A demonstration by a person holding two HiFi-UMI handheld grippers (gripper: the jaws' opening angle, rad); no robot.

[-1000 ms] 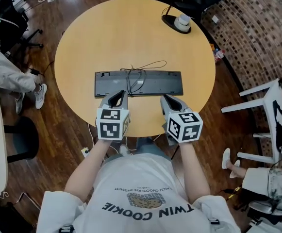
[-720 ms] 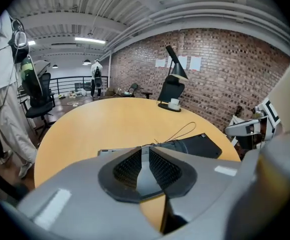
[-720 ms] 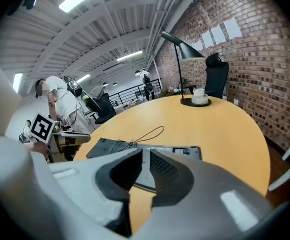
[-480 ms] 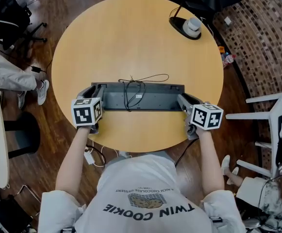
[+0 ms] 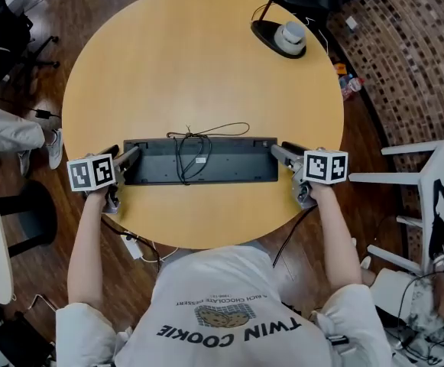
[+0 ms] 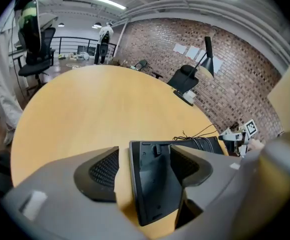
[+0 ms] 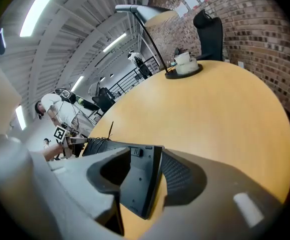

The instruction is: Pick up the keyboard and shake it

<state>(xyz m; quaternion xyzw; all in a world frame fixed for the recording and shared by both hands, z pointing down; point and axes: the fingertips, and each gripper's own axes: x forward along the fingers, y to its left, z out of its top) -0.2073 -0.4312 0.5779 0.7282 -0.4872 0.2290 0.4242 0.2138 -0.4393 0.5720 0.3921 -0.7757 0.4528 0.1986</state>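
Left hand-held gripper [image 5: 128,164] is at the keyboard's left end, jaws opening. In the left gripper view [image 6: 145,169] that end sits between the 2 pads. Bare worktop shows between 1 pad and the keyboard's edge, so no clamp there. The other pad overlaps the underside; can't tell if it touches.

Keyboard [image 5: 237,165] lies flat on the round worktop [image 5: 206,75], in the near half and about centred. It's underside up, long axis left-right. The ribbed base and a folded foot show in the left gripper view [image 6: 152,184].

Cable [image 5: 195,147] is looped on the underside left of centre, with 1 strand trailing off over the far edge onto the worktop.

Right hand-held gripper [image 5: 284,167] is at the keyboard's right end, jaws also opening. In the right gripper view [image 7: 145,176] the end [image 7: 137,184] is between the pads. 1 pad is just beside the edge and the other stands clear over the base, so no grip.

Lamp base [image 5: 286,37] stands at the far right rim, well apart from the keyboard.
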